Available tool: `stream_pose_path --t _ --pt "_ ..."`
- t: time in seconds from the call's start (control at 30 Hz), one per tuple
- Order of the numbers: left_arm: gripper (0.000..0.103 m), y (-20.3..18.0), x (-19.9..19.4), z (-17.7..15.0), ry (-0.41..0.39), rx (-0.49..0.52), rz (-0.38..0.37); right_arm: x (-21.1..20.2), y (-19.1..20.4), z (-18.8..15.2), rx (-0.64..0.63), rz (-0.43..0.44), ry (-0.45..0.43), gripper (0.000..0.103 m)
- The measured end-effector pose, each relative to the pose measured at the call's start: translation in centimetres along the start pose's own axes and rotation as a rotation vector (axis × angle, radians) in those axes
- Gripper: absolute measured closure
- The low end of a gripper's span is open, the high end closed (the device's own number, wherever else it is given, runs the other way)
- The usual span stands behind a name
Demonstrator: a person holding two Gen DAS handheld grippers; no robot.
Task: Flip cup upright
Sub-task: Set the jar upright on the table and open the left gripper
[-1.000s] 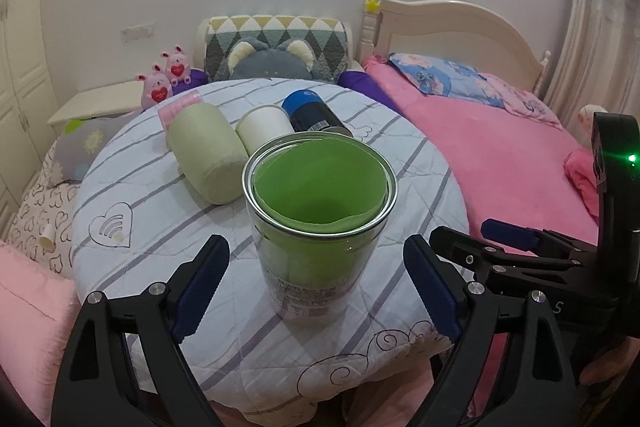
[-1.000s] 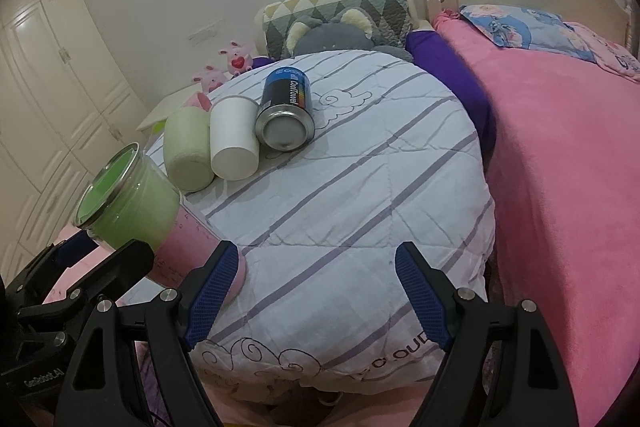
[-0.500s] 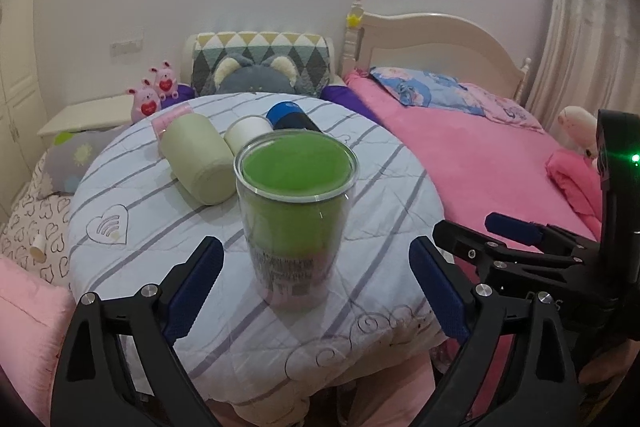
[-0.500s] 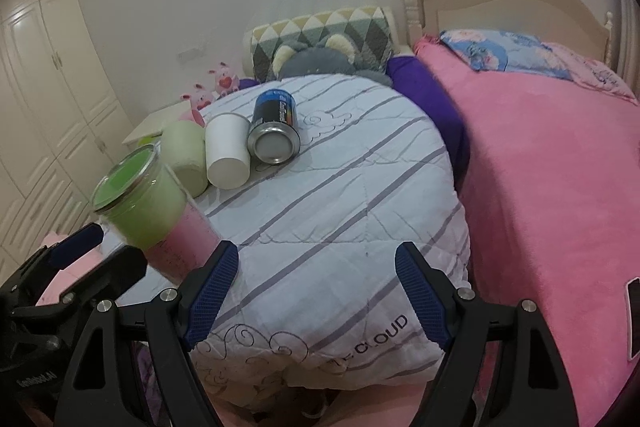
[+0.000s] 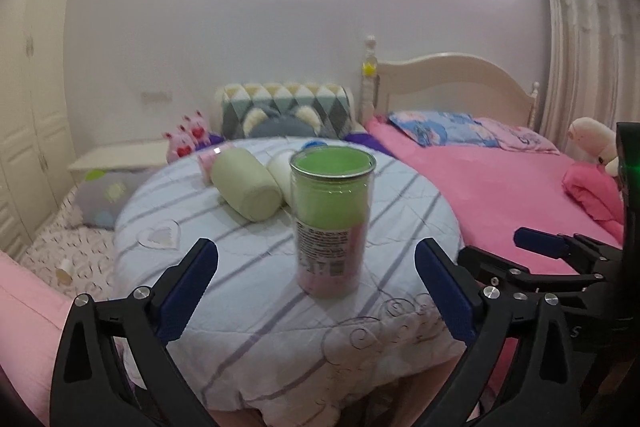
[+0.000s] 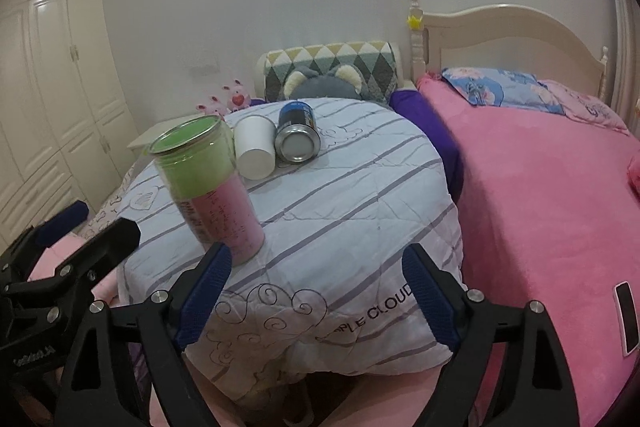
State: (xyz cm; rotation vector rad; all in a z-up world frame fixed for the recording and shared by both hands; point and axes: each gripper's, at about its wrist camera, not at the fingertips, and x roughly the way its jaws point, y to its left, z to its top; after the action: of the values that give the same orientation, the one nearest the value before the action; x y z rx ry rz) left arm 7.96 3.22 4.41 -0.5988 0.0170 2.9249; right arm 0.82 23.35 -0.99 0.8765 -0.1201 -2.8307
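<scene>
A clear cup (image 5: 331,223) with green and pink lining stands upright near the front edge of the round table (image 5: 248,291); it also shows in the right wrist view (image 6: 208,183). My left gripper (image 5: 316,291) is open and empty, pulled back in front of the cup, apart from it. My right gripper (image 6: 316,291) is open and empty at the table's front edge, right of the cup.
Behind the cup lie a pale green cup (image 5: 246,187), a white cup (image 6: 254,147) and a blue can (image 6: 298,137), all on their sides. A pink bed (image 6: 552,187) is to the right, white wardrobes (image 6: 52,99) to the left.
Both grippers have drawn back and lowered from the table. The cup stays upright and now looks farther from the left gripper.
</scene>
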Motion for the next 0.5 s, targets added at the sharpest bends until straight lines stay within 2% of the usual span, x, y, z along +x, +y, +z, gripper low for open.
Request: stream_pose_path --t 0.13,0.23,0.37,0.5 --pt "0.0 0.3 -0.7 -0.6 -0.057 0.006 0.041 -0.5 0.3 -1.0 -0.005 -0.001 -0.062 0.014" --pt "0.0 0.7 -0.5 -1.1 -0.083 0.002 0.046 -0.7 0.4 -1.7 -0.007 -0.005 -0.109 0.014" --pt "0.0 1.3 -0.2 -2.0 -0.127 0.002 0.097 -1.0 0.7 -2.7 -0.032 -0.002 -0.166 0.014" --pt "0.0 2.0 0.3 -2.9 -0.162 -0.005 0.106 -1.0 1.4 -3.5 -0.065 0.007 -0.219 0.014"
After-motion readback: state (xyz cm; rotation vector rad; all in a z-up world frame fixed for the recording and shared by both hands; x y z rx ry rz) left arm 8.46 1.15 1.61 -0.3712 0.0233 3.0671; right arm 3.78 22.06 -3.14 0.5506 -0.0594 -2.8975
